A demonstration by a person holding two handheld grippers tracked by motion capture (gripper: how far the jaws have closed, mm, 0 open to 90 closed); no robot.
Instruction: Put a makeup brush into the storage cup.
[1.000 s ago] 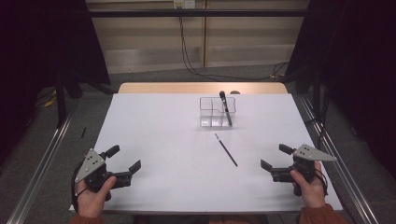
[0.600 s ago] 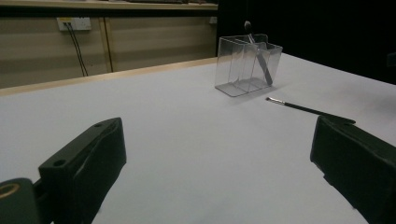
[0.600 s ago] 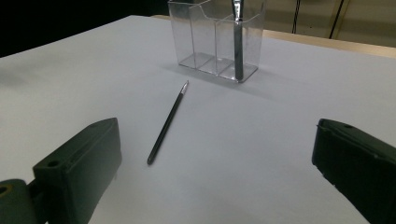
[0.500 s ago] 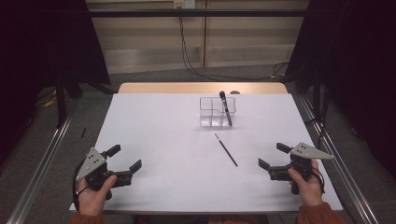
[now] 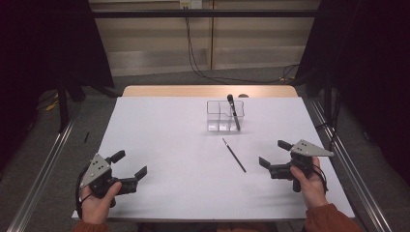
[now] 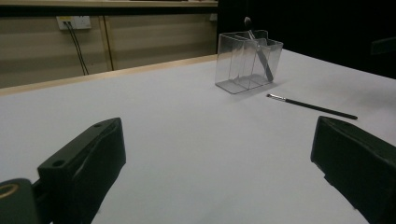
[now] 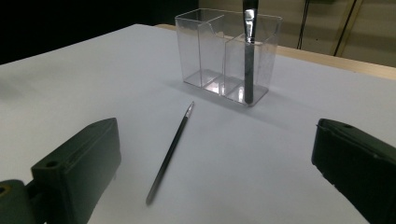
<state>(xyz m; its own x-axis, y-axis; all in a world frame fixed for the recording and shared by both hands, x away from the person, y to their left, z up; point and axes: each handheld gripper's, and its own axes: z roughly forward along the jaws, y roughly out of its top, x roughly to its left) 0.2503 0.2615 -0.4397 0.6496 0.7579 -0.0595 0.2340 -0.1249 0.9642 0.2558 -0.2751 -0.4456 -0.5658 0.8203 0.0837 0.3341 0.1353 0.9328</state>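
Two claws are held apart and empty over a white worktop.

The worktop is seen to carry a clear divided organizer toward its far middle, with a dark makeup brush leaned upright in its right-hand compartment, bristle end up. The left claw is held by a hand at the near left corner, jaws spread wide, nothing between them. The right claw is held at the near right, jaws likewise spread on nothing. A thin dark brush is laid flat between organizer and right claw, touching neither.
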